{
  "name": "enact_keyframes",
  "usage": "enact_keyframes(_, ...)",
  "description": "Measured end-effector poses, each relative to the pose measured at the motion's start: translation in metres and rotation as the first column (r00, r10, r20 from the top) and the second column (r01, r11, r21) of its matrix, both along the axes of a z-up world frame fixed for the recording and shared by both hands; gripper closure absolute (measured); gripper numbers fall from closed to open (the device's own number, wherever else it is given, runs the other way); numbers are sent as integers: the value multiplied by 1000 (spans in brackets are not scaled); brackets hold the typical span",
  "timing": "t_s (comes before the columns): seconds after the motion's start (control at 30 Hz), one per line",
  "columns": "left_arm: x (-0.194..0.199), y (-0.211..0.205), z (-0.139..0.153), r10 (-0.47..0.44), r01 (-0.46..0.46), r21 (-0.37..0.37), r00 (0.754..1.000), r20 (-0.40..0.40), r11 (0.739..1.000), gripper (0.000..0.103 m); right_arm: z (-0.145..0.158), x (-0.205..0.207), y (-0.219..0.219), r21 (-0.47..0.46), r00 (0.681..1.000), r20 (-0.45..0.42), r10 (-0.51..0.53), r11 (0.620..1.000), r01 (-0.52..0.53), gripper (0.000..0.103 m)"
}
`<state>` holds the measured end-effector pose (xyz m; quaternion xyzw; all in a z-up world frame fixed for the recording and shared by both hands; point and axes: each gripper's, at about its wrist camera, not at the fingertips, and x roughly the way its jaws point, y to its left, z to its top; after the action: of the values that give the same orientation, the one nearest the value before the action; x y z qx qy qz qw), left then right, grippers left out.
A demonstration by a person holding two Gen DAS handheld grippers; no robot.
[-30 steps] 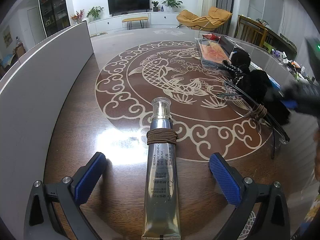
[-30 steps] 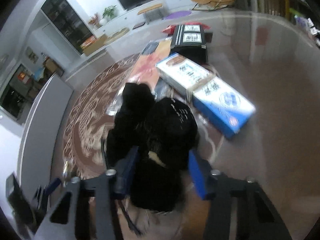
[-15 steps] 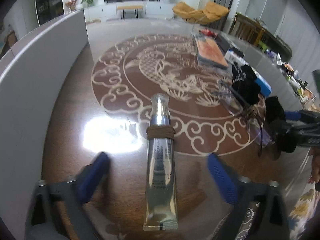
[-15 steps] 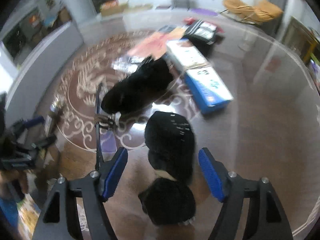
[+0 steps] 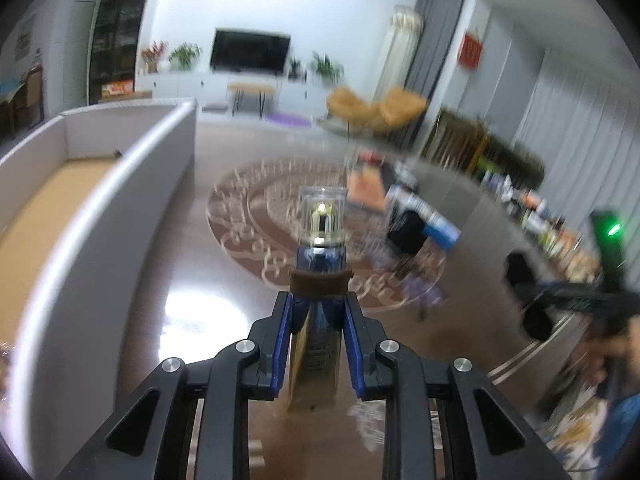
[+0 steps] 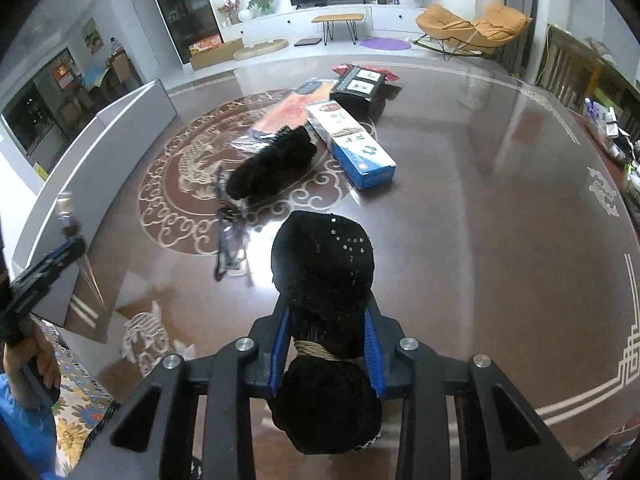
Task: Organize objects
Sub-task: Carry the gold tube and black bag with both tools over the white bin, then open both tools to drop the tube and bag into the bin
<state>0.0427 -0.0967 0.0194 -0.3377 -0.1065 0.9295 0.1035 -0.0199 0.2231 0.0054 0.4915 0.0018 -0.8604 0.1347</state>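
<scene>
Left of the round carved medallion point(image 6: 224, 184) on the glossy brown table point(image 6: 500, 220) stands a grey bin point(image 5: 132, 184). The left gripper point(image 5: 318, 316) pinches a metallic cream tube point(image 5: 320, 264), clear-capped and cord-wrapped, lifted and blurred. Over the medallion's right edge, the right gripper point(image 6: 326, 340) squeezes a fuzzy black hat point(image 6: 324, 264) tied with twine; its lower end is cut off.

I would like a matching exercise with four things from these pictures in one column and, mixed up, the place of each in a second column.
Things:
1. cream tube
2. black hat
3. blue box
4. grey bin

Places:
A. on the table, beside a black bundle
B. in the right gripper
C. along the table's left edge
D. in the left gripper

Pairs: 1-D, 2-B, 3-A, 4-C
</scene>
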Motion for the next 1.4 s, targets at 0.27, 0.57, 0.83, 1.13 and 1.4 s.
enact_keyframes(0.27,65,-77,92,126,-111,91,976,-176,990,79,65,5,-107,-110,973,-102,206,970,-217,70)
enact_keyframes(0.57,62,-205,80,311,-313,86,950,43,946,79,121,1,-301,-194,854,-202,479,836,-514,70)
enact_keyframes(0.83,16,-251,9,419,-406,-114,843,338,907,49,83,-24,-405,-237,868,-104,485,836,-496,28)
enact_keyframes(1.13,29,-228,28,503,-474,-180,841,197,862,30,50,-11,-292,38,890,-289,353,933,-358,7)
enact_keyframes(1.4,38,-119,52,245,-234,-77,952,183,969,30,-14,-3,-79,161,972,-234,25,987,14,6)
